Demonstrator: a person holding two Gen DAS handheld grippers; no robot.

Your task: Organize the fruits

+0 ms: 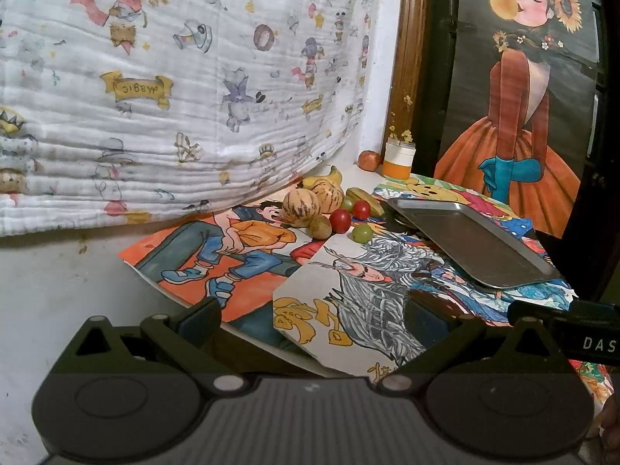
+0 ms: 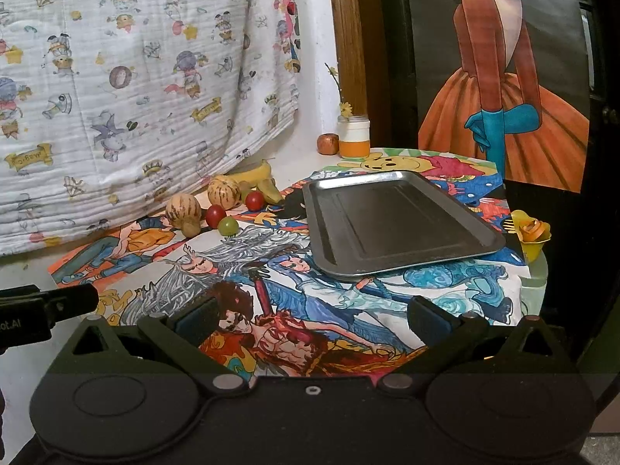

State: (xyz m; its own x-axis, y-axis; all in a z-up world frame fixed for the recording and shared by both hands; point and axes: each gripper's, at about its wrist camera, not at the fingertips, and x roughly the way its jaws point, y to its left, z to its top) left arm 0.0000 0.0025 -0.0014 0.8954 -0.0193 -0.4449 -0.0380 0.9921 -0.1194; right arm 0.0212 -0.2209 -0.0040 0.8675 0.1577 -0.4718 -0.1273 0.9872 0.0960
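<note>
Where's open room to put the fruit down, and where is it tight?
The metal tray is bare across its whole floor. The drawings between the tray's near rim and both grippers also lie free. It is crowded at the back left: striped melons, red tomatoes, green fruit and bananas huddle against the hanging cloth.

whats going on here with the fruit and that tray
A person holds a two-finger tool in each hand; the left tool and right tool are both open and empty. The metal tray lies bare on the drawings. The fruit, including striped melons, red tomatoes and bananas, sits clustered beside it, untouched.
</note>
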